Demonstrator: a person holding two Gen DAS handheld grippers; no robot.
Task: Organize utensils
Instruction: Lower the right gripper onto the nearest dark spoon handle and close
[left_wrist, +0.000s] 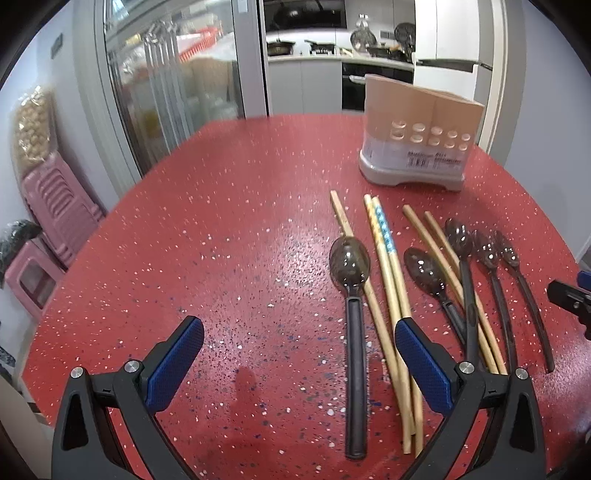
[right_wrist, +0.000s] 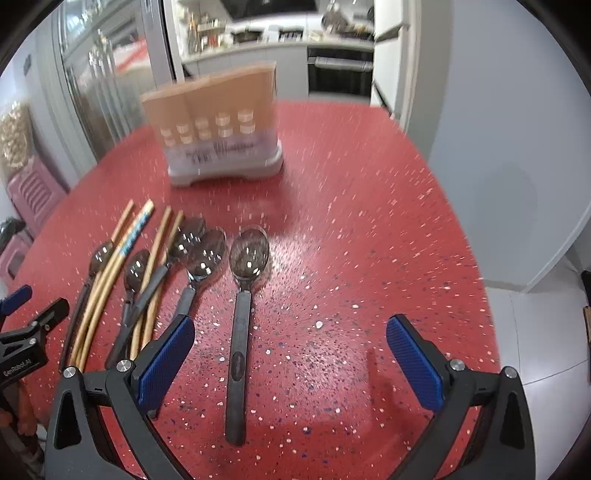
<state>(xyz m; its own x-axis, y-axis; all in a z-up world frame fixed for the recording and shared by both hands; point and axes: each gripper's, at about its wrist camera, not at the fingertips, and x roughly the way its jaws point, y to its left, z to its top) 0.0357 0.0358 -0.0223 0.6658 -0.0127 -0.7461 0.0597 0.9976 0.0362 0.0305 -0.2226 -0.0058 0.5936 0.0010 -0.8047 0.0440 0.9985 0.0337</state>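
Several dark translucent spoons with black handles and several wooden chopsticks lie on the red speckled table (left_wrist: 221, 221). The leftmost spoon (left_wrist: 351, 295) lies just left of the chopsticks (left_wrist: 391, 280). The beige and grey utensil holder (left_wrist: 417, 136) stands upright behind them; it also shows in the right wrist view (right_wrist: 221, 129). My left gripper (left_wrist: 299, 343) is open and empty, low over the table, its right finger above the chopsticks. My right gripper (right_wrist: 290, 343) is open and empty, with the rightmost spoon (right_wrist: 243, 295) lying between its fingers.
Stacked pink stools (left_wrist: 55, 206) stand on the floor left of the table. A glass-door cabinet (left_wrist: 166, 92) and a kitchen counter (left_wrist: 332, 51) are behind. The table's right edge (right_wrist: 480, 258) drops to a tiled floor. The left gripper shows at the left edge (right_wrist: 22, 332).
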